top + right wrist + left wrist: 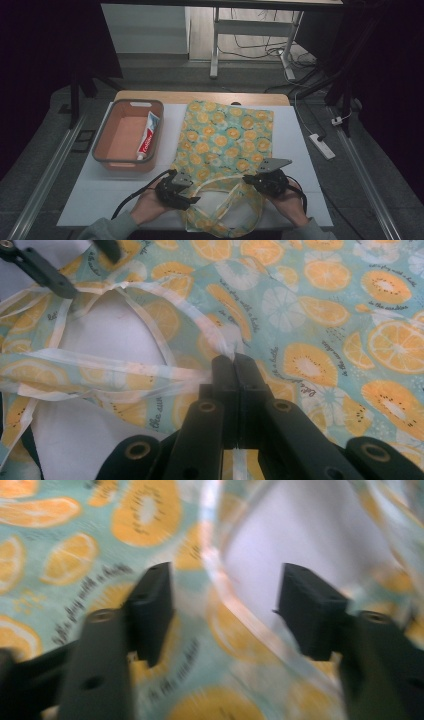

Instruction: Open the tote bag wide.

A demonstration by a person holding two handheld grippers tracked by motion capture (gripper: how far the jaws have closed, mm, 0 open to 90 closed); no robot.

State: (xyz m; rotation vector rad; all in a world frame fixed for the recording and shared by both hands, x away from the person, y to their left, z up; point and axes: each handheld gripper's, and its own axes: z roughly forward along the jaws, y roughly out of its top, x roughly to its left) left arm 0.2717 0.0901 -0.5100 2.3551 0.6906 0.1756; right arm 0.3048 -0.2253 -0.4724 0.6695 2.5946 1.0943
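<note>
R fingers (234,360) clamped on 1 tote bag (225,135), L fingers (162,595) apart; 1 toothpaste (148,136) in 1 bin (102,134).

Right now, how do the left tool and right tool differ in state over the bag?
The left tool has its jaws apart, with nothing pinched; the right tool has its jaws pressed together on the fabric of the orange-print bag. In the high view the left tool sits at the bag's near left edge by the handles, the right tool at its near right edge. Both are black, hand-held, and over the bag's near end.
</note>
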